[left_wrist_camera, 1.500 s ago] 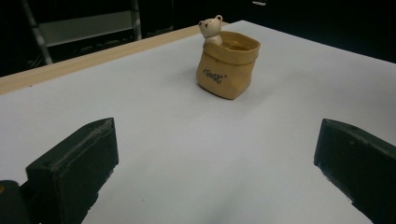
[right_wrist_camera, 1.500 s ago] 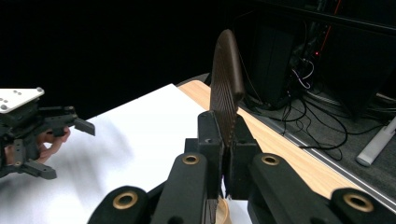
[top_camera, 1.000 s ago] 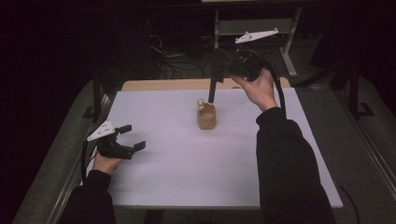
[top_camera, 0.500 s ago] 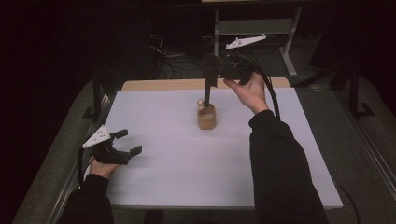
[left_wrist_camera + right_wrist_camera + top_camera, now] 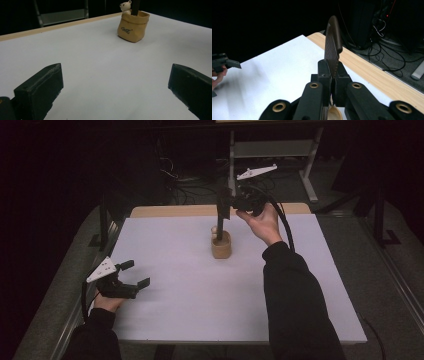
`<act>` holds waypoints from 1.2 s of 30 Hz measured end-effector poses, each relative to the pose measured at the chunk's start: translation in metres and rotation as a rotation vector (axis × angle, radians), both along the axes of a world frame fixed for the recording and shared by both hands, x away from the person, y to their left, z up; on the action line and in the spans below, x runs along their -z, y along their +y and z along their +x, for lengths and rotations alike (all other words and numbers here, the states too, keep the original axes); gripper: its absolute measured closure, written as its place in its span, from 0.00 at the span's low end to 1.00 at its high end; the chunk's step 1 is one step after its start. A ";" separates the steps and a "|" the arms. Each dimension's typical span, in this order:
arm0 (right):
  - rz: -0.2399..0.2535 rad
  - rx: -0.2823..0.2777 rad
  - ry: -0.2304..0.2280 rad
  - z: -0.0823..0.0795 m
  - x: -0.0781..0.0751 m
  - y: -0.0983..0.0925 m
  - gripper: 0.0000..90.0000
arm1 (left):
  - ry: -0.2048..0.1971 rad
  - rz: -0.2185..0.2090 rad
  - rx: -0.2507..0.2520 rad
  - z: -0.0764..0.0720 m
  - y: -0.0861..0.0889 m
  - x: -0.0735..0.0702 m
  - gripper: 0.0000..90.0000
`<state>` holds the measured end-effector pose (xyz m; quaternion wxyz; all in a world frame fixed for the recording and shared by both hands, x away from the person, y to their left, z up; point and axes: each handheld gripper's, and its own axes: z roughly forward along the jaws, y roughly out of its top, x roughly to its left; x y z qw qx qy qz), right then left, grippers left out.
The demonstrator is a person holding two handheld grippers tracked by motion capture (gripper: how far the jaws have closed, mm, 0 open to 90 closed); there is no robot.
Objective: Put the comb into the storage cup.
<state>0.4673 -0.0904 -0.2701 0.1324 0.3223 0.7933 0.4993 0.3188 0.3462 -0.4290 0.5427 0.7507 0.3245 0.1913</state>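
My left gripper idles at the worktop's near-left corner, fingers spread, nothing between them. Mid-worktop sits the tan pouch-shaped holder, a small bear figure at its rim. My right gripper pinches a dark brown fine-toothed comb, held upright with its lower end in the holder. Insertion step, I'd say — next: lower, then release.
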 end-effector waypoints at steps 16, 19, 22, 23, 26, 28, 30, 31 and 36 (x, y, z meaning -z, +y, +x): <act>0.013 0.000 0.040 0.002 0.024 0.002 0.95 | -0.017 -0.008 -0.017 -0.003 0.002 0.000 0.00; 0.029 0.007 0.052 0.002 0.029 0.000 0.95 | -0.019 -0.007 -0.020 -0.004 0.002 0.000 0.00; 0.034 0.015 0.061 0.003 0.034 -0.002 0.95 | -0.021 -0.006 -0.023 -0.004 0.002 0.000 0.00; 0.036 0.019 0.065 0.003 0.035 -0.002 0.95 | -0.022 -0.006 -0.024 -0.004 0.003 0.000 0.00; 0.053 0.027 0.075 0.004 0.039 -0.005 0.95 | -0.024 -0.009 -0.033 -0.003 0.003 -0.001 0.00; 0.059 0.040 0.082 0.006 0.042 -0.007 0.95 | -0.021 -0.014 -0.037 -0.003 0.003 -0.001 0.00; 0.061 0.047 0.087 0.006 0.044 -0.008 0.95 | -0.025 -0.014 -0.037 -0.003 0.003 -0.001 0.00; 0.062 0.048 0.089 0.006 0.045 -0.008 0.95 | -0.025 -0.015 -0.037 -0.003 0.003 -0.001 0.00; 0.066 0.059 0.103 0.008 0.052 -0.010 0.95 | -0.023 -0.013 -0.037 -0.003 0.003 -0.001 0.00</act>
